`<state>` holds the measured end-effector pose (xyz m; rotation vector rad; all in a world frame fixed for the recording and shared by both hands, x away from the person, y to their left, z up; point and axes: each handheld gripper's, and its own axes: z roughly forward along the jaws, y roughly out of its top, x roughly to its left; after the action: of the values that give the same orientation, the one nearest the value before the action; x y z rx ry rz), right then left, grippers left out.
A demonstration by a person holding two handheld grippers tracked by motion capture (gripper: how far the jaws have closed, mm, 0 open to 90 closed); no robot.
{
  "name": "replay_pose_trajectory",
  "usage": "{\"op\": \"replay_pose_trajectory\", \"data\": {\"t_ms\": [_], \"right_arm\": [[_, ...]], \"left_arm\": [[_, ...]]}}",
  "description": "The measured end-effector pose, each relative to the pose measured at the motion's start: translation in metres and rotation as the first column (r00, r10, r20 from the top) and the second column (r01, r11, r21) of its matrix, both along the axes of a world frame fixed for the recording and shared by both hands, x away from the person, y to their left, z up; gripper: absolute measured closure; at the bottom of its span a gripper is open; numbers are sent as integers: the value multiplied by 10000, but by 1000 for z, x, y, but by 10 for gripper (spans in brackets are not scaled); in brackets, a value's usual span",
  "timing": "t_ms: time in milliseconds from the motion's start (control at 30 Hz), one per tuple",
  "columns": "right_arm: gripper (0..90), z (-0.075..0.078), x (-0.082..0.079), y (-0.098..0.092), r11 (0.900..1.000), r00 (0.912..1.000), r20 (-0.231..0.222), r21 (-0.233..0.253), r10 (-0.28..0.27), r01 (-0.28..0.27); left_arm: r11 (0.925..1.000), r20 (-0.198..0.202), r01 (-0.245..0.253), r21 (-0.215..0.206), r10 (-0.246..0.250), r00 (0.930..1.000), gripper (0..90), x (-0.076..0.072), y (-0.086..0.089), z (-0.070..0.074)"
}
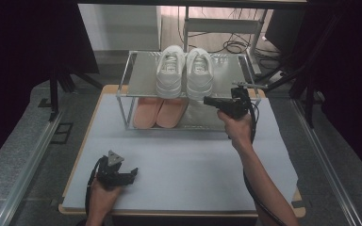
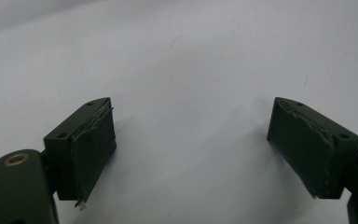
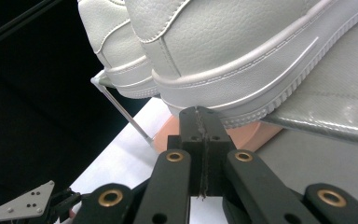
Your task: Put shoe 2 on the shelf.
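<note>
Right gripper view, clenched right hand-held gripper at white leather sneaker heel, left hand-held gripper released.

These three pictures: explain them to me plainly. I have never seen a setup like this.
A person works at a table, holding a hand-held gripper in each hand. The high view looks down from above. The left gripper rests low near the front edge; its own camera shows its jaws wide apart over bare table. The right gripper is raised to a small two-level rack. Its own camera shows its jaws pressed together, holding nothing, right at the heel of the nearer of two white sneakers on the top shelf. Pink slippers lie on the lower level.
</note>
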<state>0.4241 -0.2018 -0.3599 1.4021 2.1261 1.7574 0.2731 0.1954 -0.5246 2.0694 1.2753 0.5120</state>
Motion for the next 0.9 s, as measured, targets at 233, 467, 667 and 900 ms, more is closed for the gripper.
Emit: {"op": "replay_pose_trajectory", "data": {"t_ms": [233, 467, 667, 900], "right_arm": [[897, -1, 4, 5, 10000, 10000, -28, 47, 47, -47], [897, -1, 8, 9, 9999, 9999, -69, 123, 93, -92], [897, -1, 10, 9, 9998, 10000, -63, 172, 67, -65], [897, -1, 10, 11, 9997, 9999, -119, 222, 66, -64]], "left_arm": [[10000, 3, -2, 0, 2, 10000, 150, 0, 0, 0], [10000, 3, 0, -2, 0, 10000, 150, 0, 0, 0], [10000, 1, -3, -10, 3, 10000, 150, 0, 0, 0], [10000, -10, -1, -14, 1, 10000, 150, 0, 0, 0]]}}
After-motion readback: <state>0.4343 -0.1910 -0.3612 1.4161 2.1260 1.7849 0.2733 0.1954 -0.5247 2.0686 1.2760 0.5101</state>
